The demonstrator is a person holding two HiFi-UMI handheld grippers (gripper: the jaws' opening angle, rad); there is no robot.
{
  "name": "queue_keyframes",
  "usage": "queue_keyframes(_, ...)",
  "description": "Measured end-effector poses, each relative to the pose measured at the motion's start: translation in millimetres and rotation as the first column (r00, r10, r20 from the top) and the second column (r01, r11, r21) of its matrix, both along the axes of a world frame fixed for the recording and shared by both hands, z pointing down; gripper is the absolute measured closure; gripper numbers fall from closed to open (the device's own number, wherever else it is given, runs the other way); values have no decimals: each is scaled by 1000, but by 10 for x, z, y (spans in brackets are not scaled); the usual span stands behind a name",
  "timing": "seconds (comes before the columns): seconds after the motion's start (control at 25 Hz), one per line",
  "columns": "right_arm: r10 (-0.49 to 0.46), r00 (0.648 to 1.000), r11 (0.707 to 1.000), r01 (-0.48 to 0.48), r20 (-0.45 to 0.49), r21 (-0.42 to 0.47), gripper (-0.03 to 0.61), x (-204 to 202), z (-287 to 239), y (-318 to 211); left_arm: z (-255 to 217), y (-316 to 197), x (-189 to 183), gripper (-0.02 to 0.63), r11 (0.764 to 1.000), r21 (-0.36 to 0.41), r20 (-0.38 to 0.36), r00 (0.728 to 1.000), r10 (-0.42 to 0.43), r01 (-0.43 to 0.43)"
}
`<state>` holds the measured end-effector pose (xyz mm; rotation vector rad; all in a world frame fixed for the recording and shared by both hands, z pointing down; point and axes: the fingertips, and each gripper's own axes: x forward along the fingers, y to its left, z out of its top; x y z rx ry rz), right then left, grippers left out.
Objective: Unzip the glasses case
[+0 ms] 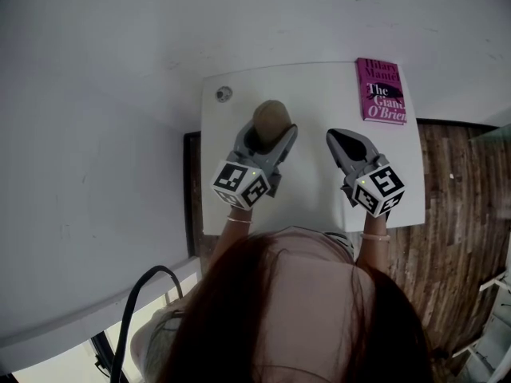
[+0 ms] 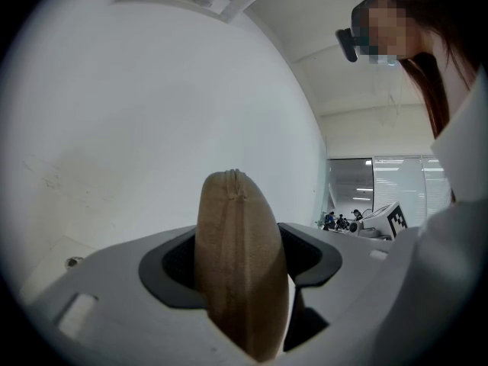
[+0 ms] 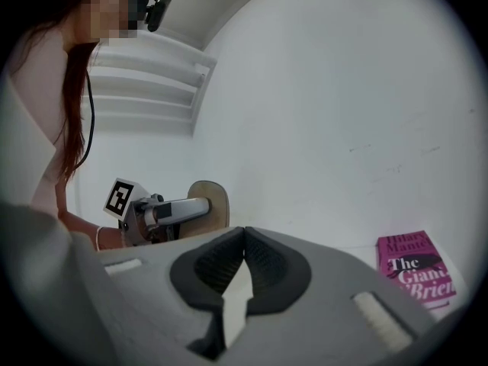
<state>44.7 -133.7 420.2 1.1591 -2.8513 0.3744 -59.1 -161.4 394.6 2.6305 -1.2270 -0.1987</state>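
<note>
A tan fabric glasses case (image 1: 271, 119) stands on edge above the white table (image 1: 311, 190), held up between the jaws of my left gripper (image 1: 270, 136). In the left gripper view the glasses case (image 2: 241, 265) fills the gap between the dark pads (image 2: 171, 269), its zipped seam at the top. My right gripper (image 1: 345, 140) hovers to the right of the case, apart from it, jaws closed together with nothing in them. The right gripper view shows its pads (image 3: 263, 265) meeting and the case (image 3: 213, 202) off to the left in the left gripper (image 3: 204, 208).
A pink paperback book (image 1: 380, 90) lies at the table's far right corner, also seen as the book (image 3: 416, 269) in the right gripper view. A small round grey fitting (image 1: 224, 94) sits near the far left corner. White wall behind; wooden floor (image 1: 455, 214) to the right.
</note>
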Motion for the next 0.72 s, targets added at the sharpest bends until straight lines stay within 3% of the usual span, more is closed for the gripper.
queue_keyframes(0.72, -13, 1000, 1000, 13, -6, 0, 575, -68, -24, 52, -25, 43, 27, 321, 1000, -6, -9, 1000, 0, 0)
